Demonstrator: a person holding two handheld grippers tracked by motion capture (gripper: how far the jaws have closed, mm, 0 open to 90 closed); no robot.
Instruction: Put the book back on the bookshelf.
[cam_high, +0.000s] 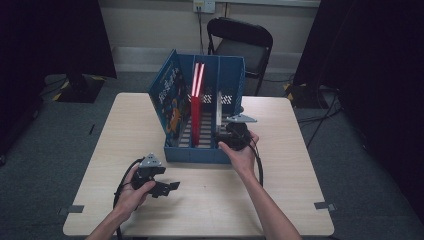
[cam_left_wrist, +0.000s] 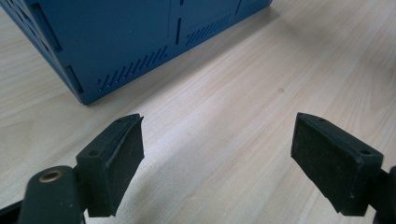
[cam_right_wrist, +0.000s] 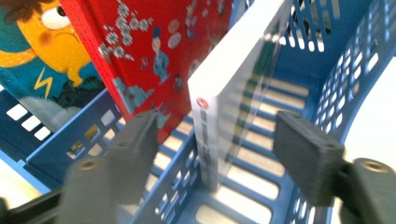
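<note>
The white book (cam_right_wrist: 229, 93) stood upright in the right-hand compartment of the blue rack (cam_high: 200, 152), next to a red book (cam_right_wrist: 149, 56) in the middle one. The right gripper (cam_right_wrist: 215, 149) had its jaws wide apart on either side of the white book's spine, not touching it. The left gripper (cam_left_wrist: 217, 158) hovered wide open over the table (cam_left_wrist: 243, 93), near the rack.

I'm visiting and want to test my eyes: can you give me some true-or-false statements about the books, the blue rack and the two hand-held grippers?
1. The right gripper has its jaws open on either side of the white book. True.
2. The left gripper grips the red book. False: it is open over bare table.
3. The blue rack stands on the table. True.
4. The white book lies flat on the table. False: it stands upright in the rack.
5. A folding chair stands beyond the table. True.
</note>
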